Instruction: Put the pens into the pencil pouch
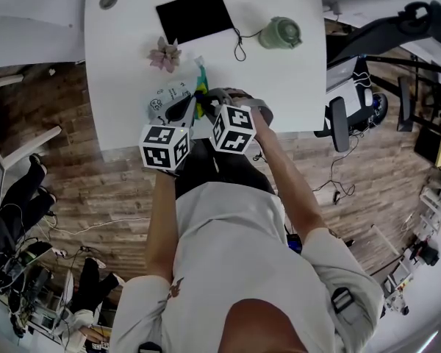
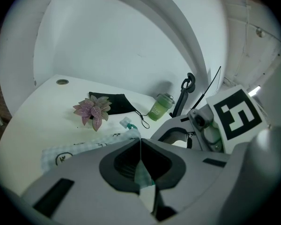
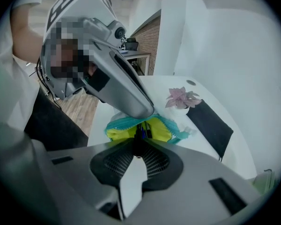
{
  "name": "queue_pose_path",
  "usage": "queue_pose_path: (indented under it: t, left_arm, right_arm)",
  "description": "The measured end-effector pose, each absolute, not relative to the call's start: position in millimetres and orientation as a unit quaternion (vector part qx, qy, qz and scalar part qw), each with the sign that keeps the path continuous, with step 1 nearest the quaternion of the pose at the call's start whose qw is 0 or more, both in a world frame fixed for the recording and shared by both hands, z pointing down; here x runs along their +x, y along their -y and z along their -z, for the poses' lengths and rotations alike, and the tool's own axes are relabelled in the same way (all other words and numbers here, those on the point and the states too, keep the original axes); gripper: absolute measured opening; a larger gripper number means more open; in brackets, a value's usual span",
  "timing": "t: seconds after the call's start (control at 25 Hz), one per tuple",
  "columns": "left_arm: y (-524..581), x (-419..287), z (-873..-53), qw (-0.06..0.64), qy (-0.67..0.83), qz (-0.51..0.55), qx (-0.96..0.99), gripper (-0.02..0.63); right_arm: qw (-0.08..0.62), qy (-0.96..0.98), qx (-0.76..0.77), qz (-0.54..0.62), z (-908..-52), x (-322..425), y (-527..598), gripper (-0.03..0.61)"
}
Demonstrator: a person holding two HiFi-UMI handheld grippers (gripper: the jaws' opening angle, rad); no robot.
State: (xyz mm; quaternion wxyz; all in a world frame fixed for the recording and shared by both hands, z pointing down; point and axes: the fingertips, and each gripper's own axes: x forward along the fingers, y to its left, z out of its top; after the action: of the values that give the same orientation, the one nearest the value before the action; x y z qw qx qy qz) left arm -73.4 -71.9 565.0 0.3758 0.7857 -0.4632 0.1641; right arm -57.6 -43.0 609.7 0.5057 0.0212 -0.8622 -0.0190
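Note:
The pencil pouch (image 1: 170, 96), pale checked cloth with a teal zipper and yellow lining, lies near the table's front edge. My left gripper (image 2: 140, 143) is shut on a fold of its cloth (image 2: 143, 175) and holds the mouth up. In the right gripper view the pouch (image 3: 126, 131) gapes open. My right gripper (image 3: 137, 146) is shut on a dark pen (image 3: 137, 143) whose tip points into the yellow opening. Other dark and blue pens (image 3: 144, 131) lie inside. In the head view both grippers, left (image 1: 182, 111) and right (image 1: 209, 107), meet over the pouch.
On the white table (image 1: 125, 50) stand a small pink plant (image 1: 165, 54), a flat black pouch (image 1: 195, 15) with a cord, and a green cup (image 1: 280, 33). Wooden floor lies below the front edge, and an office chair (image 1: 353, 116) stands at the right.

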Motion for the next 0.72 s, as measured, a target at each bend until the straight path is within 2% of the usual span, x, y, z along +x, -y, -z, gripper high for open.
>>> queue_pose_path:
  t: [0.36,0.72]
  left_arm:
    - [72,-77,-566,0.386,0.461,-0.152,0.784,0.002]
    - [70,-80,-570,0.385,0.46,-0.159,0.785,0.003]
  right_arm:
    - [0.445,0.895,0.031,-0.018,-615,-80,44,0.058]
    - [0.422,0.904,0.067,-0.027,-622,-79,48,0.081]
